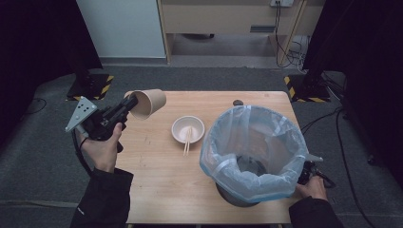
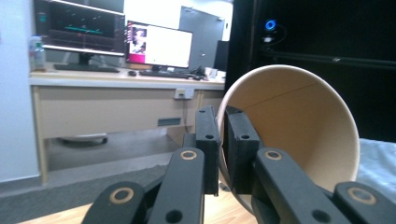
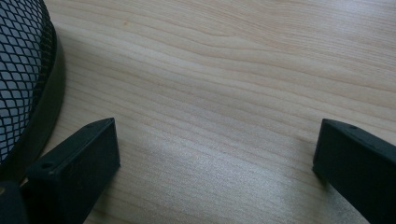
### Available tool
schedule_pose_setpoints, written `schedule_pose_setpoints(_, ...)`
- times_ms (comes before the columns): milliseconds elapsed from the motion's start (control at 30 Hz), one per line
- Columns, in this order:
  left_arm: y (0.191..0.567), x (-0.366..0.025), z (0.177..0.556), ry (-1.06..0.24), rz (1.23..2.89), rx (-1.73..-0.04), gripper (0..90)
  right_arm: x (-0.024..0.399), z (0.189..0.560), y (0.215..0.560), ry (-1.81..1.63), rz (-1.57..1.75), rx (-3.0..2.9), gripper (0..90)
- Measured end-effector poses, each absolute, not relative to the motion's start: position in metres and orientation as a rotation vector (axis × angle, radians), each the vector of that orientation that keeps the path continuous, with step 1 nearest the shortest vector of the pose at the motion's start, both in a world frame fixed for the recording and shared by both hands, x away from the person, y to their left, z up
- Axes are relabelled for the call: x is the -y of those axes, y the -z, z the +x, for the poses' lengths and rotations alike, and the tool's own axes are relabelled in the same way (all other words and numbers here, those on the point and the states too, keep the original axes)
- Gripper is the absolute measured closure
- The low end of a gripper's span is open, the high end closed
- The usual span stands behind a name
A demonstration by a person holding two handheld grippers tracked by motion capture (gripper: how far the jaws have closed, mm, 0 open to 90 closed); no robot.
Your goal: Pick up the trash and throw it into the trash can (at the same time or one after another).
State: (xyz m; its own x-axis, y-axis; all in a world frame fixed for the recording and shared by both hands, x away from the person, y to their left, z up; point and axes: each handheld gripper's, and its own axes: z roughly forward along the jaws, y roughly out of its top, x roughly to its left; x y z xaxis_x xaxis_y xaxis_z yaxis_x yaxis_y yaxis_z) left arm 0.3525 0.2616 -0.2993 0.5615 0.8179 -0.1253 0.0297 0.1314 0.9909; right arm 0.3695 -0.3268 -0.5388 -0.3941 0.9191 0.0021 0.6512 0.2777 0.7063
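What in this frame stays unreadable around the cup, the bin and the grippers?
- Paper cup base: left gripper view, cut by the rim's angle.
- Bin contents: high view, veiled by the plastic liner.
- Right gripper: high view, mostly behind the bin.
- Small dark object beyond the bin: too small to identify.

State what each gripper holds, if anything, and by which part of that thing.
The left gripper holds the paper cup by its rim, one jaw inside and one outside. The right gripper holds nothing; its jaws stand open over the table.

A bowl [image 1: 188, 128] sits mid-surface [image 1: 161, 180] with chopsticks [image 1: 187, 142] in it. A lined bin [image 1: 252, 152] stands just right of the bowl. A paper cup [image 1: 148, 103] hangs tipped, up left of the bowl.
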Motion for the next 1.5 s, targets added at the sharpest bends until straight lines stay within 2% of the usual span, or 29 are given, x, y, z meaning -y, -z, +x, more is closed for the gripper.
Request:
schedule_pose_setpoints(533,0.27,-0.236,0.325,-0.661,1.278,-0.644,84.6,0.327,0.37,0.539,-0.889,1.415,-2.145,0.6)
schedule_pose_setpoints(933,0.25,-0.19,0.315,-0.609,1.3,-0.508,84.5,0.327,0.369,0.539,-0.887,1.418,-2.143,0.5)
schedule_pose_setpoints(1500,0.267,-0.112,0.325,-0.47,1.416,-0.422,84.5,0.327,0.369,0.539,-0.888,1.418,-2.143,0.6)
